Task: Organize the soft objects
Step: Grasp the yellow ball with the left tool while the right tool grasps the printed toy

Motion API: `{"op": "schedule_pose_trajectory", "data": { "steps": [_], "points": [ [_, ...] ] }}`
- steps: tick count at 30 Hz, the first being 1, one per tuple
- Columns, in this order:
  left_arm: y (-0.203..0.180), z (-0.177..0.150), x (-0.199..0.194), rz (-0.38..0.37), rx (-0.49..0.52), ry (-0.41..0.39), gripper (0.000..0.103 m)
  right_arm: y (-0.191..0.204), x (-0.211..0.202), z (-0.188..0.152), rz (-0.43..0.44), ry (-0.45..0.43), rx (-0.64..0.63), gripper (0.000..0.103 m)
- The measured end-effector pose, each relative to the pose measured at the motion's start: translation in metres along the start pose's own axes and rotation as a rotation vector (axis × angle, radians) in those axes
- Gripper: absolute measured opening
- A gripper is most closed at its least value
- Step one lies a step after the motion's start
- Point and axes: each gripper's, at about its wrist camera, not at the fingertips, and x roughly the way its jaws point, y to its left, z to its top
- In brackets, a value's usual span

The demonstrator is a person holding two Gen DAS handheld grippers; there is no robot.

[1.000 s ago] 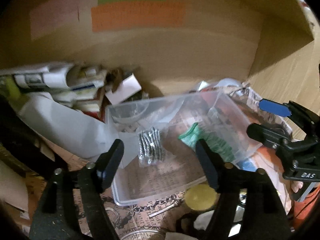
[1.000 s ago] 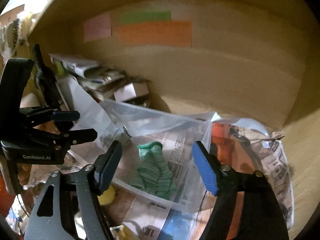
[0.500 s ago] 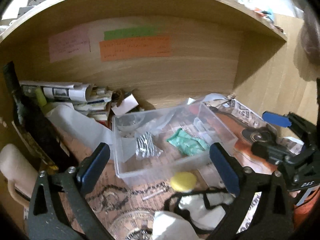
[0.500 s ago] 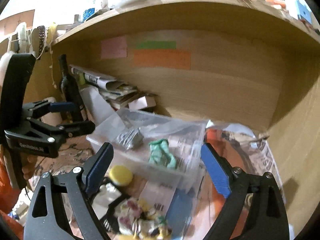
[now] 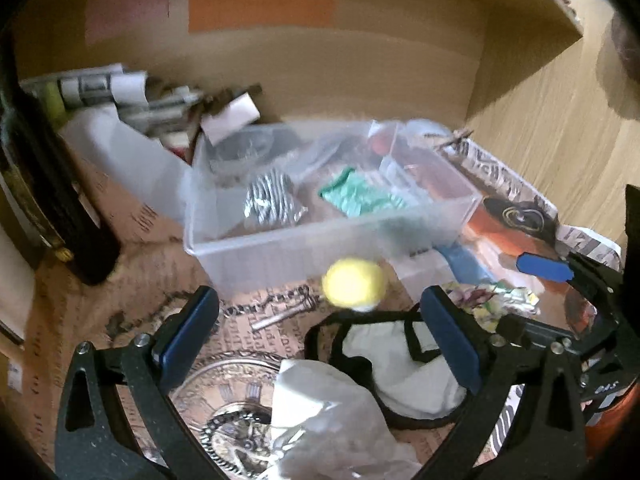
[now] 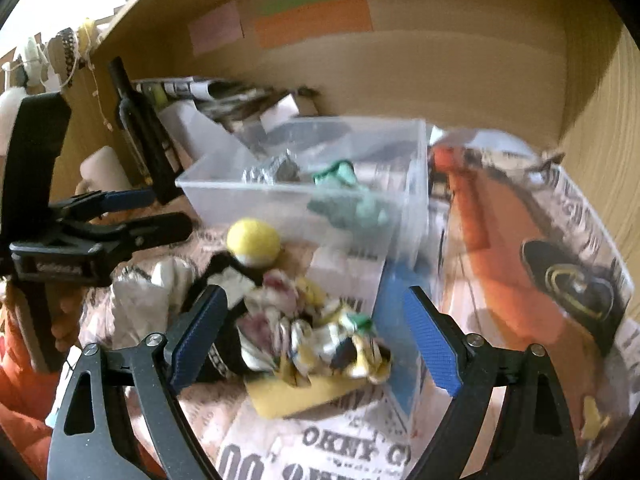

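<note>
Both tongs pulled back from clear bin (image 5: 280, 256), left tongs (image 5: 320, 334) and right tongs (image 6: 316, 336) apart, empty

You could read little. On the newspaper sheet (image 6: 340, 452) spread over the desk, under your right hand-held gripper (image 6: 316, 344), bold black letters spelled "OKNY" with a partial "00" below; the rest was cut off or blurred. The pocket watch (image 5: 236, 396) showed Roman numerals on its dial, too blurred to read. The coloured paper notes (image 6: 316, 20) on the back wall carried no legible writing.
</note>
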Motion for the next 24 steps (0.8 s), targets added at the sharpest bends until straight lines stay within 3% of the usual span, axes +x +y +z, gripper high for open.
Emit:
{"op": "schedule_pose_trajectory", "data": {
  "steps": [5,7,14,17,19,21,24],
  "points": [
    [-0.003,-0.002,0.019,-0.007,0.008,0.024,0.101,-0.007,0.002,-0.007,0.022,0.033,0.030,0.063],
    [-0.007,-0.001,0.026,-0.017,0.022,0.038,0.090,-0.010,0.002,-0.009,0.022,0.040,0.039,0.054],
    [-0.013,0.002,0.052,-0.027,0.036,0.101,0.073,-0.024,0.000,-0.014,0.021,0.039,0.070,0.030],
    [-0.012,0.003,0.061,-0.041,0.021,0.125,0.065,-0.029,-0.004,-0.013,0.019,0.019,0.085,0.023],
    [-0.012,0.002,0.067,-0.054,0.011,0.145,0.052,-0.032,-0.008,-0.011,0.021,-0.002,0.094,0.022],
    [-0.010,0.001,0.070,-0.070,0.001,0.160,0.045,-0.033,-0.012,-0.008,0.020,-0.022,0.095,0.022],
    [-0.009,0.001,0.067,-0.076,-0.001,0.146,0.045,-0.035,-0.020,-0.004,0.010,-0.053,0.092,0.021]
  ]
}}
